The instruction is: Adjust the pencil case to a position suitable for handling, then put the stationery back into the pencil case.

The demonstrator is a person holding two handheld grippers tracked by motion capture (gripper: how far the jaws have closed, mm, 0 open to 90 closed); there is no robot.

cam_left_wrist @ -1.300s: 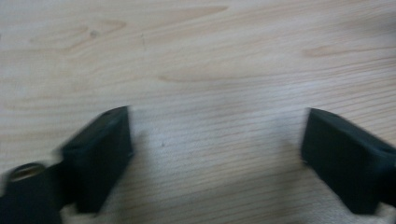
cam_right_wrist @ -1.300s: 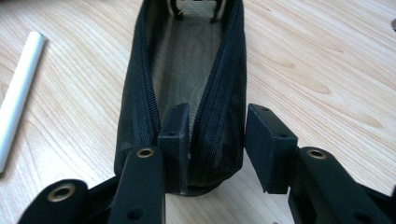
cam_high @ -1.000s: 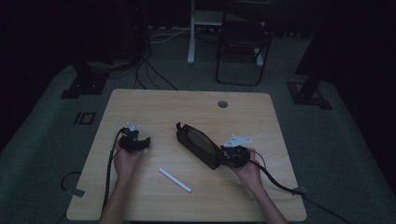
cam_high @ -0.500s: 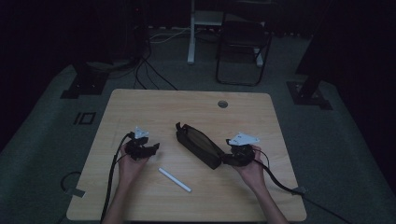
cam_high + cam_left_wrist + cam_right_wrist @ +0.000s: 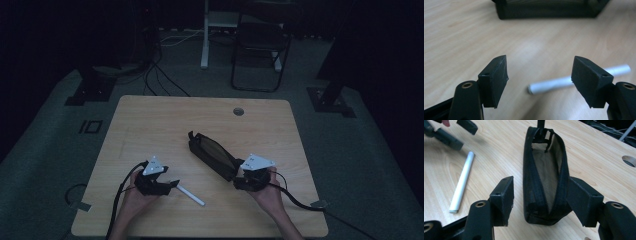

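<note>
High view showed my two hands at the near edge of the wooden table (image 5: pixel 150 120), each holding a gripper. My left gripper (image 5: pixel 172 185) sat low on the left side with its jaws spread, pointing toward the near end of a white marker (image 5: pixel 191 195) that lay flat on the wood. In the left gripper view that marker ran across between the two black jaws, just past them, its far part hidden behind the right-hand jaw; neither jaw touched it as far as I could see. My right gripper (image 5: pixel 239 176) was at the near end of a black zippered pencil case (image 5: pixel 212 155), which lay diagonally near the table's middle, unzipped and gaping. In the right gripper view my jaws stood wide apart on either side of the case's near end, the right-hand one close against its side.
</note>
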